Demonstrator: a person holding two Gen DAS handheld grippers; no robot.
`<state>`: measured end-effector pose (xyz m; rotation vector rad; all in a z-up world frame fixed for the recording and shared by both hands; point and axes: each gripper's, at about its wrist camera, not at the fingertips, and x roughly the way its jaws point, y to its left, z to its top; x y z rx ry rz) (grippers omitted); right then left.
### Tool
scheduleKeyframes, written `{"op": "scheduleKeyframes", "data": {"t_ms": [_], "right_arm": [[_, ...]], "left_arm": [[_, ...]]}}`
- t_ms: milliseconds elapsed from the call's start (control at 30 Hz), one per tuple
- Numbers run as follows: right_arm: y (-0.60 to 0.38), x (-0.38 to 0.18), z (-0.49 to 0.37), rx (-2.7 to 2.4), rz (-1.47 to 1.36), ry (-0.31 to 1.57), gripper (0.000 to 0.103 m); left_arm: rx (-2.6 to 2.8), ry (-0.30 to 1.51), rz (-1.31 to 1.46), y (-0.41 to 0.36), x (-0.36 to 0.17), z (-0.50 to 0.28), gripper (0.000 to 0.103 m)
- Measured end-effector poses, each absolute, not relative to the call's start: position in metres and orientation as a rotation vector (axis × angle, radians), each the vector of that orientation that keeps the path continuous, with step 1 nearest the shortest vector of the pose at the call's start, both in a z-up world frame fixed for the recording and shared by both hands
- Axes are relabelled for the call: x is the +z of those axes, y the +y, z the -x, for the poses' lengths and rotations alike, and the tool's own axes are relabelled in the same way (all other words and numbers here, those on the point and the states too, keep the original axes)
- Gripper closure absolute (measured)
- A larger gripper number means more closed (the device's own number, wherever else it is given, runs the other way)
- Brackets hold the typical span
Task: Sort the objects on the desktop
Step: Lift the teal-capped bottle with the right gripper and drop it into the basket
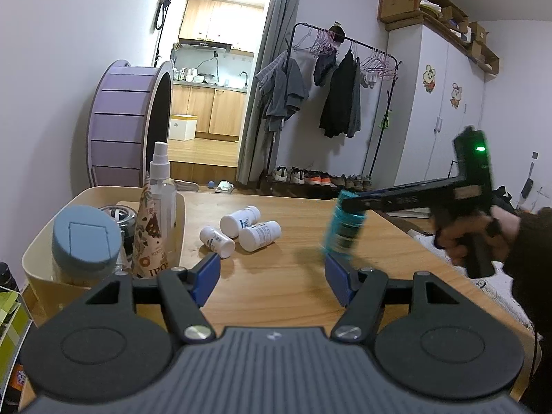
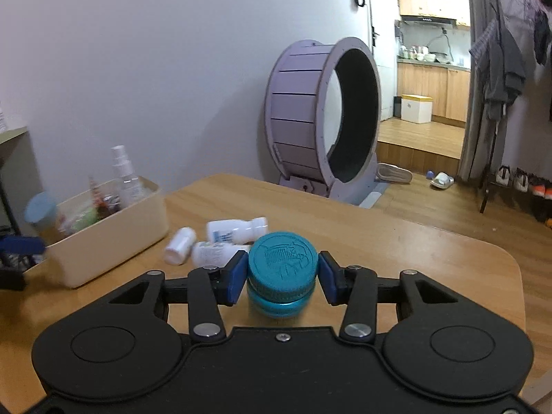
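The teal bottle [image 2: 282,272] hangs above the counter [image 2: 379,241], to the right of the cream bin [image 2: 114,241], and your right tool [image 2: 280,277] is clenched on its cap. Three white bottles [image 1: 241,233] lie on the counter just beside the bin. Your left tool [image 1: 272,281] hovers with its blue pads spread wide, holding nothing, near the bin's front corner.

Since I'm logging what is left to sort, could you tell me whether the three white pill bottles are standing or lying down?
Lying down: all three white pill bottles rest on their sides, clustered on the wooden table beside the cream bin.
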<state>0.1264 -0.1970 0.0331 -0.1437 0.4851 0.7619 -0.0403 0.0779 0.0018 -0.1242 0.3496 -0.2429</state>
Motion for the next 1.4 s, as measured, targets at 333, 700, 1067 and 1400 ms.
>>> {"op": "scheduleKeyframes", "data": {"t_ms": [333,700,1067,1400], "right_arm": [[-0.199,0.031,-0.077,0.787,0.168,0.474,0.058],[-0.197,0.021,-0.078,0.78,0.143,0.497,0.057],[-0.164,0.067,-0.062,0.907,0.069,0.422,0.058],[-0.074,0.092,-0.054,1.125,0.06,0.374,0.058]], "left_arm": [[-0.249,0.348,0.111,0.078,0.003,0.046,0.037],[-0.263,0.353,0.091,0.08,0.004,0.056,0.037],[-0.207,0.307,0.121,0.109,0.017,0.082,0.037],[-0.099,0.301,0.157,0.14,0.022,0.097,0.035]]}}
